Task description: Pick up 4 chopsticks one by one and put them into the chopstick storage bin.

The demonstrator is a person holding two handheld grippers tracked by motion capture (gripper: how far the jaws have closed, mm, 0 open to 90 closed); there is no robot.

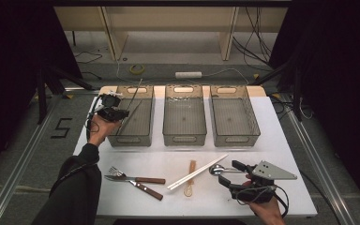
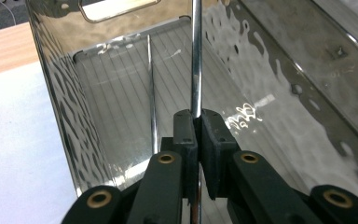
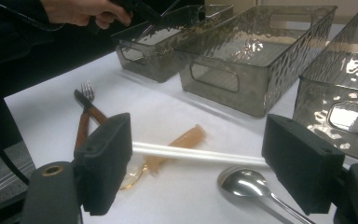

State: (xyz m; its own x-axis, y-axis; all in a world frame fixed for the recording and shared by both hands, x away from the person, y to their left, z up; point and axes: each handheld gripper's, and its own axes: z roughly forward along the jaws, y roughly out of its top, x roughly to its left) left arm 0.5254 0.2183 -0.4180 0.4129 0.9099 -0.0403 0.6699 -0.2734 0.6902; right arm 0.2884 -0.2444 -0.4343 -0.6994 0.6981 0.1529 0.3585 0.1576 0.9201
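My left gripper [image 1: 120,113] hangs over the left smoky plastic bin [image 1: 130,140], shut on a thin metal chopstick [image 1: 133,101]. In the left gripper view the pads [image 2: 186,128] pinch that chopstick [image 2: 196,56], which points down into the bin [image 2: 60,102]. A second metal chopstick [image 2: 152,93] lies on the bin floor. My right gripper [image 1: 229,172] rests at the table's front right, open. The bowl of a metal spoon [image 1: 218,169] lies between its jaws, untouched. In the right gripper view the gripper [image 3: 205,163] frames the spoon [image 3: 242,183].
Two more smoky bins, the middle one [image 1: 183,138] and the right one [image 1: 236,138], stand in the same row. At the front lie a wood-handled fork and knife [image 1: 138,180], a pair of white chopsticks [image 1: 198,171] and an amber plastic spoon [image 1: 190,180]. The table's front edge is close to my right hand.
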